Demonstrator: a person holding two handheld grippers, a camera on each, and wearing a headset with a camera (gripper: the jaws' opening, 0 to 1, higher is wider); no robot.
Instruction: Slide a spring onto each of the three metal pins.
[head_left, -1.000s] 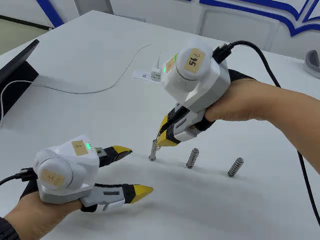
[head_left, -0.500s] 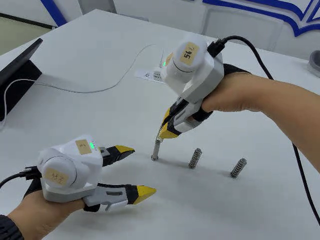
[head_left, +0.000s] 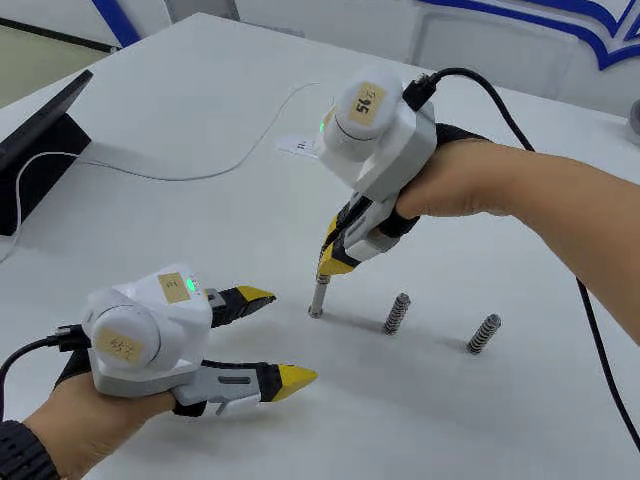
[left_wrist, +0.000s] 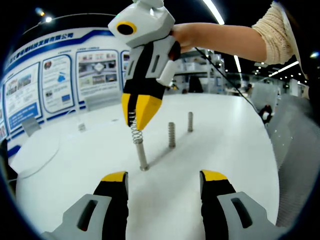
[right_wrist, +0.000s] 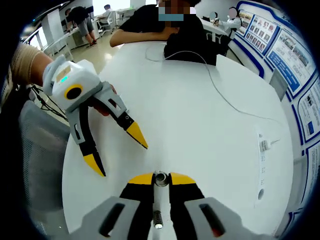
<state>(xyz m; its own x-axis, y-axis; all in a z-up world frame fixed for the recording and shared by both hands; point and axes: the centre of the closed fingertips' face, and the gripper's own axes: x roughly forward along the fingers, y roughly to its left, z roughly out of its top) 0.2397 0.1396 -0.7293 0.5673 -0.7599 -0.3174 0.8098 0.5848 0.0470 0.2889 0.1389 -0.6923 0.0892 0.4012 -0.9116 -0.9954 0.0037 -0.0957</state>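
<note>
Spring (left_wrist: 136, 132) pinched in the right gripper (head_left: 330, 266) above the bare pin (head_left: 318, 298) on the white table (head_left: 180, 230).
Left gripper view shows its coils, seemingly just over the pin's tip; head view adds two sprung pins (head_left: 397, 313) beside it and the left gripper (head_left: 280, 336), jaws wide, empty.

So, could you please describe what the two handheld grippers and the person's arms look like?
Both the left gripper and right gripper have white housings with tan handwritten labels, black fingers tipped yellow, and black cables. A beige knit sleeve covers the upper right arm.
</note>
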